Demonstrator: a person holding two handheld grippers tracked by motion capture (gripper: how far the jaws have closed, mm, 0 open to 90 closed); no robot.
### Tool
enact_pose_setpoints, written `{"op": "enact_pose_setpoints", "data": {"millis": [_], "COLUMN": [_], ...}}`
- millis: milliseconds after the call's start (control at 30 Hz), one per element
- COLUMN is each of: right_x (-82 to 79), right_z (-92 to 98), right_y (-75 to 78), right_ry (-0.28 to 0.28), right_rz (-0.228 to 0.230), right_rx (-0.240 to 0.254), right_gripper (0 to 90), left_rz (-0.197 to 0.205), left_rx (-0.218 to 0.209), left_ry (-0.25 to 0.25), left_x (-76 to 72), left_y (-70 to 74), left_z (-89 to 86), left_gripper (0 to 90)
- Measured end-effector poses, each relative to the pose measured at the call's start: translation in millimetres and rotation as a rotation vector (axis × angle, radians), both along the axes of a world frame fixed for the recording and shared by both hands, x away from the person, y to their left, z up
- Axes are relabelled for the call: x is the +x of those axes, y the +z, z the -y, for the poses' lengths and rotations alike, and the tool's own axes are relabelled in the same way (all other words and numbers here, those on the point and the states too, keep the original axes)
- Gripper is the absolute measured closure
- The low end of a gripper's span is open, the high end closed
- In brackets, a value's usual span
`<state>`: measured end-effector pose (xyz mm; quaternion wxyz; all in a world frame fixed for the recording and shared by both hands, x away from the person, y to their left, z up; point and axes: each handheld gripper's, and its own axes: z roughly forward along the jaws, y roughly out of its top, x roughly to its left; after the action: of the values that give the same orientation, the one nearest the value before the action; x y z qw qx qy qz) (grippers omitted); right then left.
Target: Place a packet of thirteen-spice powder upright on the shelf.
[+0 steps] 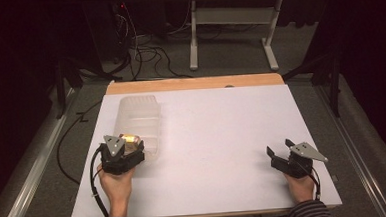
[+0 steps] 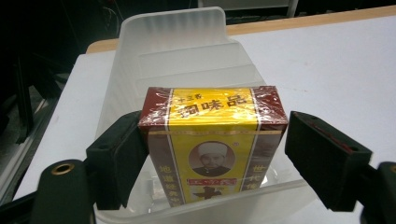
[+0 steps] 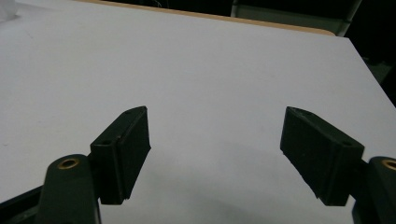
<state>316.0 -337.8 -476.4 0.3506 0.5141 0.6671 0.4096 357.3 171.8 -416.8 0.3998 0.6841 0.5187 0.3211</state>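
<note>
Your left tool [image 1: 127, 151] has a chunky black body with a grey three-cornered plate on top, dark dots at its corners. A black cable loops from it down past your wrist. In the left gripper view its two jaws are blocky black pads on rounded black arms; a brass-ringed hole sits in the near arm, and a thin reddish line runs along one pad's edge.

Your right tool [image 1: 282, 152] matches it: black body, grey three-cornered plate, black cable trailing back. In the right gripper view, brass-ringed holes mark both arms and small screw holes dot the pads.

Your sleeves are dark with fine pale stripes.
</note>
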Motion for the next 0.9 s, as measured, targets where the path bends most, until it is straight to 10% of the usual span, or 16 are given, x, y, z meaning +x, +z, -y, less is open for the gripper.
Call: {"op": "enact_pose_setpoints", "data": {"millis": [900], "right_x": [-0.2], "right_z": [0.7], "right_y": [0.1], "right_ry": [0.002], "right_rz": [0.003], "right_rx": [0.004], "right_gripper": [24.3], "left_rz": [0.082], "left_rx": [-0.007], "left_ry": [-0.098], "left_x": [-12.3], "left_y": [37.0], "left_z": [19.9], "left_gripper": [18.8]}}
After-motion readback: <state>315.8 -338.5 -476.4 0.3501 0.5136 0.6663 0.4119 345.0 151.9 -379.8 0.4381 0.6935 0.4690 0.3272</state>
